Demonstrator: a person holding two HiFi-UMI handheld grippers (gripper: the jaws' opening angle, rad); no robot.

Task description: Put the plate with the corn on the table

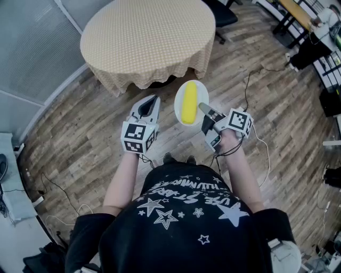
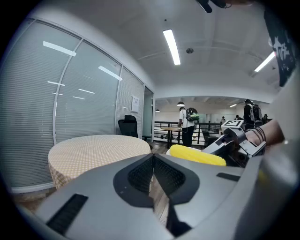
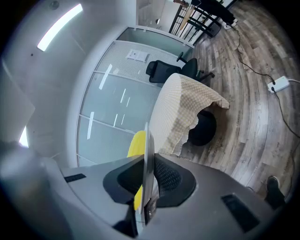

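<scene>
A white plate (image 1: 196, 91) carrying a yellow corn cob (image 1: 188, 102) is held in the air over the wood floor, short of the round table (image 1: 149, 37). My right gripper (image 1: 205, 110) is shut on the plate's right rim; in the right gripper view the plate (image 3: 147, 154) stands edge-on between the jaws with the corn (image 3: 136, 145) behind it. My left gripper (image 1: 151, 104) hangs to the left of the plate with its jaws closed on nothing. From the left gripper view the corn (image 2: 197, 155) shows to the right and the table (image 2: 93, 146) lies ahead.
The round table wears a beige checked cloth (image 1: 133, 21). A black office chair (image 1: 224, 13) stands behind it. Cables (image 1: 250, 80) trail over the wood floor at right. Glass partition walls (image 1: 32, 48) run along the left. People stand far off in the left gripper view.
</scene>
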